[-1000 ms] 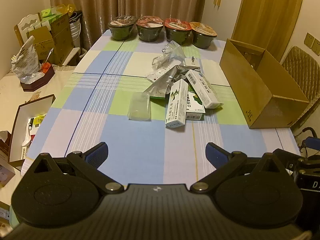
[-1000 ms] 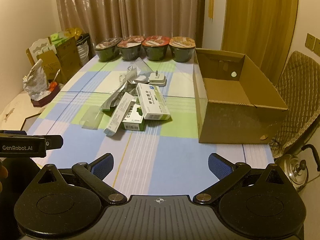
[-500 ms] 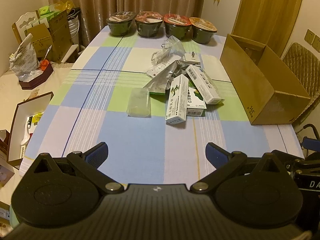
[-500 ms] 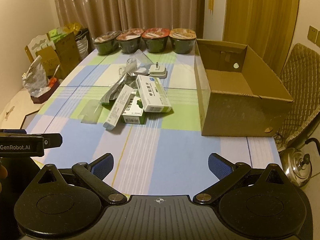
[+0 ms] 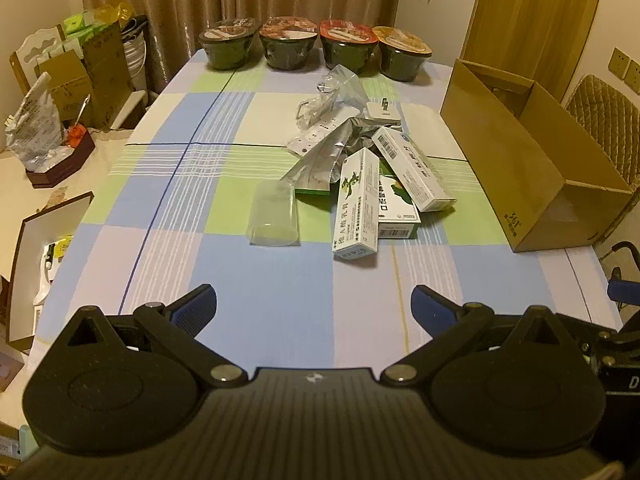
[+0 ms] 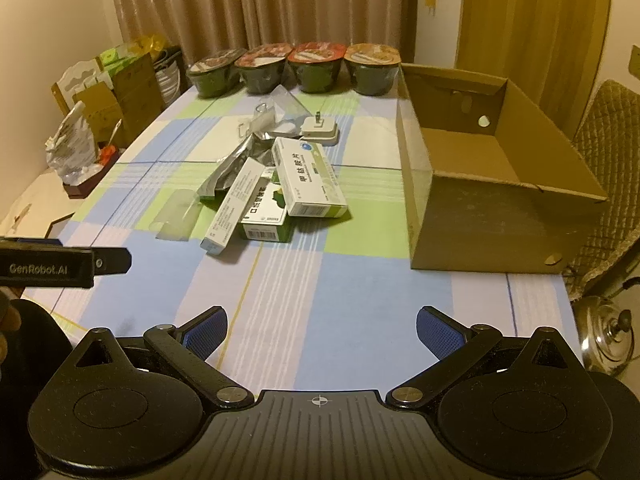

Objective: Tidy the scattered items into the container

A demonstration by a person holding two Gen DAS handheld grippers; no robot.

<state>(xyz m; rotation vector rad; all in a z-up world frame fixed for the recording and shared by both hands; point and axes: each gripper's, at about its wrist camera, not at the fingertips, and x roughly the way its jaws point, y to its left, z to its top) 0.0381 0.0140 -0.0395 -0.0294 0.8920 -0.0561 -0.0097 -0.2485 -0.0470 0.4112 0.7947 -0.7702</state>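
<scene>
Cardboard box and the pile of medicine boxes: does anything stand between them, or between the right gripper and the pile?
Nothing visible does. Bare tablecloth separates the pile of medicine boxes from the cardboard box, though its near wall must be cleared. The open right gripper faces only bare cloth.

A home dining room. Ahead of the jaws runs a table under a checked cloth [image 5: 224,168], with four sealed instant-noodle bowls [image 5: 316,48] lined along its far edge before floor-length curtains [image 6: 256,4]. A quilted chair [image 6: 608,128] stands right of the jaws, household clutter in boxes [image 5: 84,76] to the left.
</scene>
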